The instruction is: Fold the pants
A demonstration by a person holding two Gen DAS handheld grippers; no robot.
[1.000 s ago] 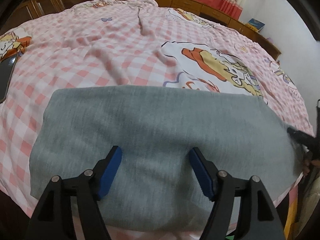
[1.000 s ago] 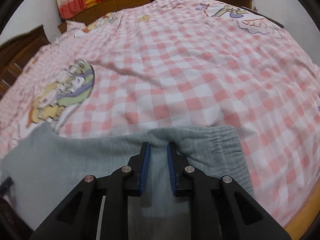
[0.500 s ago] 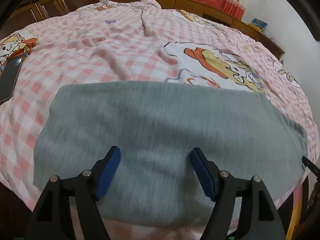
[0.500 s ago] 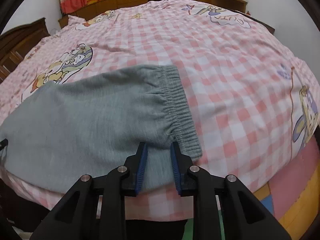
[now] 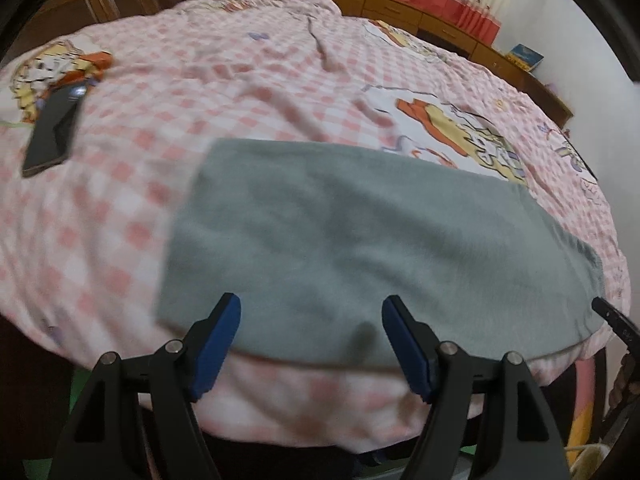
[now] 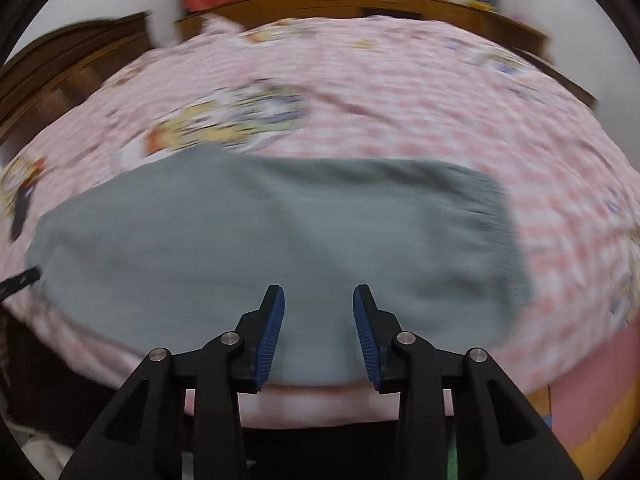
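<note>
Grey pants [image 5: 360, 248] [image 6: 280, 240] lie folded flat in a long rectangle near the bed's front edge, the elastic waistband [image 6: 500, 232] at their right end. My left gripper [image 5: 311, 342] hangs open above the near edge of the pants, with nothing between its blue pads. In the right wrist view my right gripper [image 6: 319, 330] is pulled back over the near edge of the pants; its jaws are opening and hold no cloth. The tip of the right gripper [image 5: 612, 320] shows at the far right of the left wrist view, and the left gripper's tip [image 6: 20, 280] at the far left of the right wrist view.
The bed carries a pink checked sheet [image 5: 200, 80] with cartoon prints. A dark phone [image 5: 54, 132] lies on the sheet to the left of the pants. Wooden cabinets [image 5: 400, 8] and red curtains line the far wall. The bed's front edge [image 6: 320, 400] drops off just below the pants.
My right gripper has let go of the waistband, drawn back and slid left while its jaws widened. My left gripper has drawn back and shifted left, bringing the phone into view.
</note>
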